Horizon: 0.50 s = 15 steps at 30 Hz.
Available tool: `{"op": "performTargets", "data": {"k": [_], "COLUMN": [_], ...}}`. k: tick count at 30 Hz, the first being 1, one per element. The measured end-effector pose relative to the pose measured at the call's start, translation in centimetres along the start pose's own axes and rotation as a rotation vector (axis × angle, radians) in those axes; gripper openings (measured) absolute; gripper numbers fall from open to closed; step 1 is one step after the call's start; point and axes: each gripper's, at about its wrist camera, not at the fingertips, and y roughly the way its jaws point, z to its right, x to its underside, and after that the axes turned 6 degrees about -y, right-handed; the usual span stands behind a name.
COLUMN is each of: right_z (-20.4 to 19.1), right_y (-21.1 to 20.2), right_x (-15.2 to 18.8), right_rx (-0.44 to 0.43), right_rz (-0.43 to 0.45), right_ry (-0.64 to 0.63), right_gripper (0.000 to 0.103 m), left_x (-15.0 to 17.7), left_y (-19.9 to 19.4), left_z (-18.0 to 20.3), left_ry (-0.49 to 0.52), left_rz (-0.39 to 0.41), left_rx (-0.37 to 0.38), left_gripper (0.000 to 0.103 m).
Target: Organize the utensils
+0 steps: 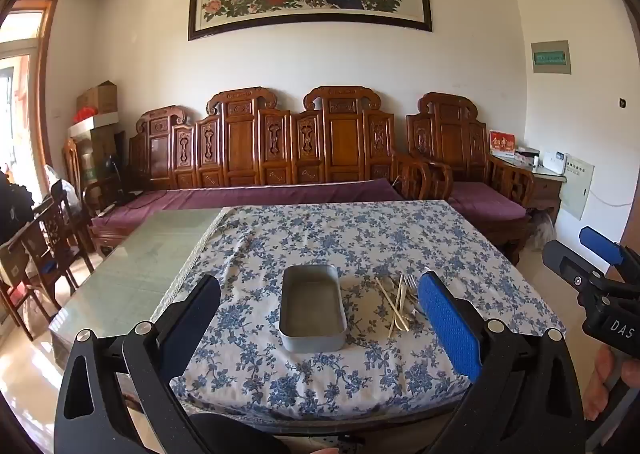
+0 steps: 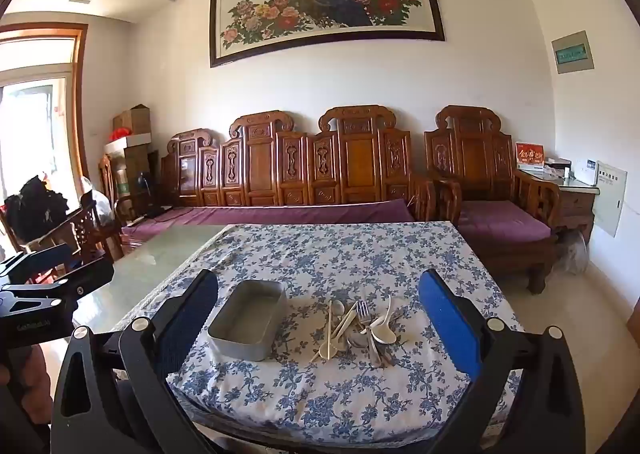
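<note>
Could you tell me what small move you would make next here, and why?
Probably ease the right gripper forward and down toward the utensil pile. Both grippers are open and empty, the left gripper facing the metal tray. The tray holds nothing, and the chopsticks, fork and white spoon lie loose beside it on the tablecloth.

Both wrist cams sit at the near table edge, angled slightly down across the tablecloth (image 1: 360, 238) toward the wooden bench (image 2: 300, 166). Left cam centres on the metal tin (image 1: 312, 310), right cam on the utensil pile (image 2: 356, 328). Both see both.
</note>
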Motion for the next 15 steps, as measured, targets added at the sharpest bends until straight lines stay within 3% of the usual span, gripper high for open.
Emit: {"op": "performTargets", "data": {"k": [15], "right_z": [0.02], "right_y": [-0.01], "right_x": [0.01], "right_rx": [0.001], "right_rz": [0.002], "right_ry": [0.003], "right_gripper": [0.100], "left_x": [0.00], "left_y": [0.02], "left_z": [0.01], "left_ry": [-0.002], "left_rz": [-0.003], "left_rx": [0.001], "left_gripper": [0.096]}}
